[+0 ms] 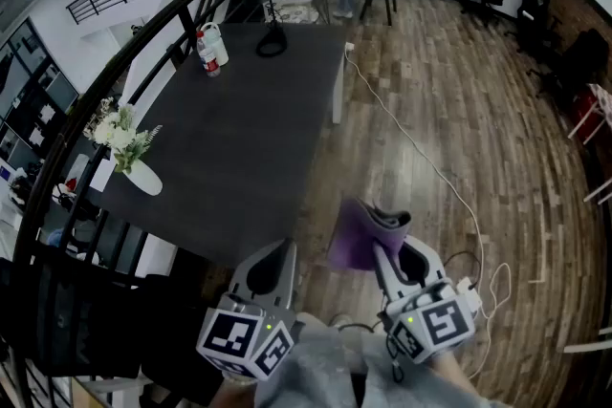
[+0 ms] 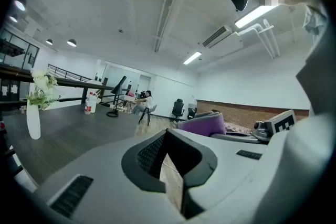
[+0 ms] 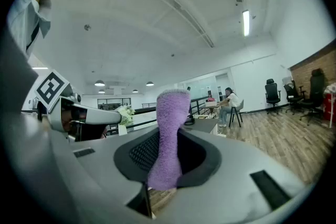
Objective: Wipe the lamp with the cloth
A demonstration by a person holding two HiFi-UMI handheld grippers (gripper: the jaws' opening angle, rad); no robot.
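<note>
Left gripper [image 1: 275, 255]: jaws pressed together, nothing between them; only floor shows through the slit in the left gripper view [image 2: 167, 136]. Right gripper [image 1: 387, 242]: clamped on the purple cloth [image 1: 352, 239], which stands up out of the jaws as a fuzzy fold in the right gripper view [image 3: 170, 123]. Both grippers sit low by the person's body, off the near end of the dark table [image 1: 239, 139].

Key relation: the black desk lamp [image 1: 273, 41] stands at the far end of the table, well apart from both grippers. In the head view it is almost straight ahead of the left gripper, and ahead and to the left of the right one. Its arm slants upward from a round base in the left gripper view [image 2: 114, 96]. The left gripper lines up slightly better, but the cloth is on the right, so I judge the right hand must reach forward and leftward across the table. No wiping contact yet.

Counts, left to right:
- one white vase of flowers [image 1: 129, 156]
- two bottles [image 1: 208, 48] near the lamp
- one lamp
- one cloth
- one white cable [image 1: 411, 143] on the wood floor
</note>
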